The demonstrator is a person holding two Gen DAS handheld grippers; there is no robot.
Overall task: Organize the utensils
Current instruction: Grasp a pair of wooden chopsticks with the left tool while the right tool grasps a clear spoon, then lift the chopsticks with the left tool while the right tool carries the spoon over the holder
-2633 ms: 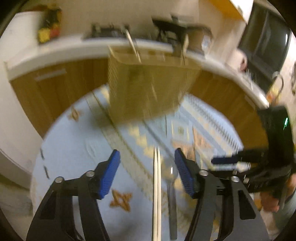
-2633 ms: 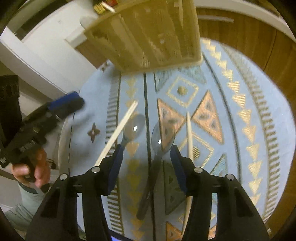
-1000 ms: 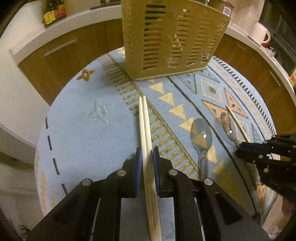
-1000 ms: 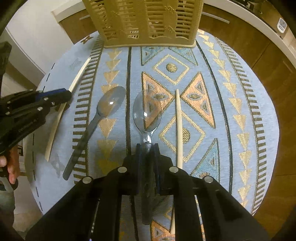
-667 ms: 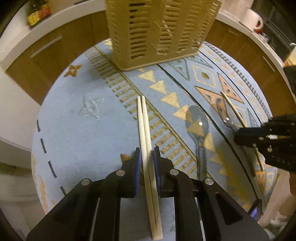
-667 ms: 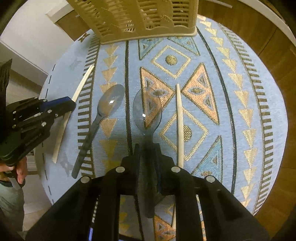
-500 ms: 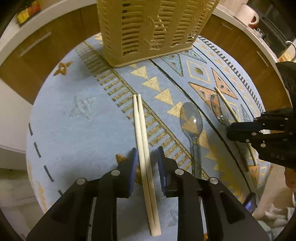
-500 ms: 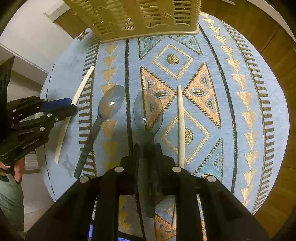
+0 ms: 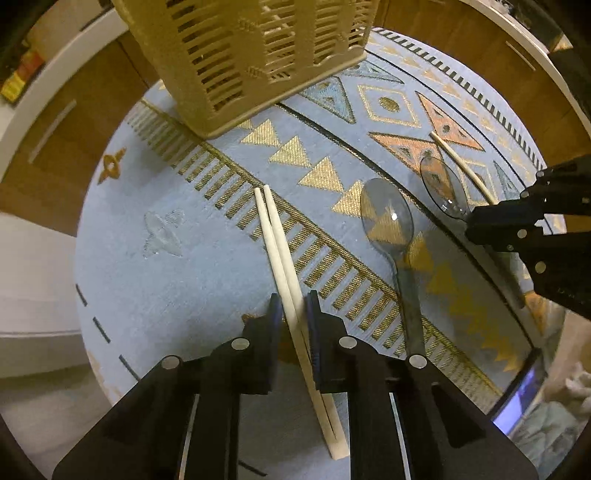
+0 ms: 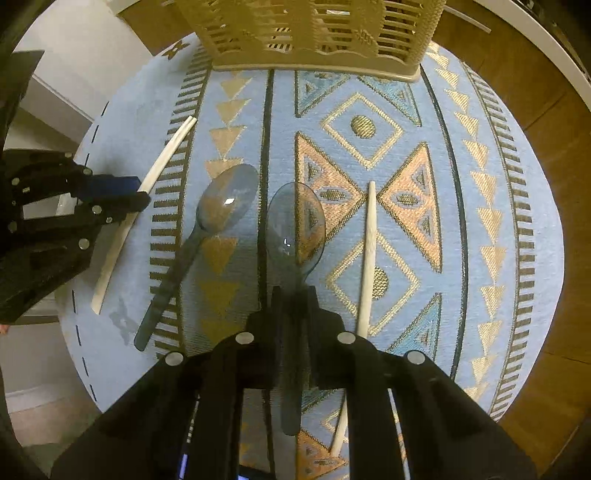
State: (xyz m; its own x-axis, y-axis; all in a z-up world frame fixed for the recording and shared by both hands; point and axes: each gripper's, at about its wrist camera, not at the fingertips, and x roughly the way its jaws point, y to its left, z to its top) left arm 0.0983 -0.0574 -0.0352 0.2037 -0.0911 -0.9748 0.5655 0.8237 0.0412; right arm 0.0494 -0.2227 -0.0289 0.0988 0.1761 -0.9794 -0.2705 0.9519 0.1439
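Note:
A pair of pale chopsticks lies side by side on the patterned blue cloth. My left gripper points down over the pair, its jaws closing with the blue pads against both sticks. In the right wrist view my right gripper is closing on the handle of a clear grey spoon, whose bowl points towards the basket. A second grey spoon lies loose to its left. A single chopstick lies just to its right. The left gripper shows at the left edge of that view.
A beige slotted utensil basket stands at the far side of the round table. Wooden cabinets with a white counter curve behind it. A lit phone screen sits by the table's near right edge.
Both grippers' jaws stood slightly apart half a second ago and are tight again on the chopsticks and the spoon handle. The left gripper has rolled, so the chopsticks now slant in its view.

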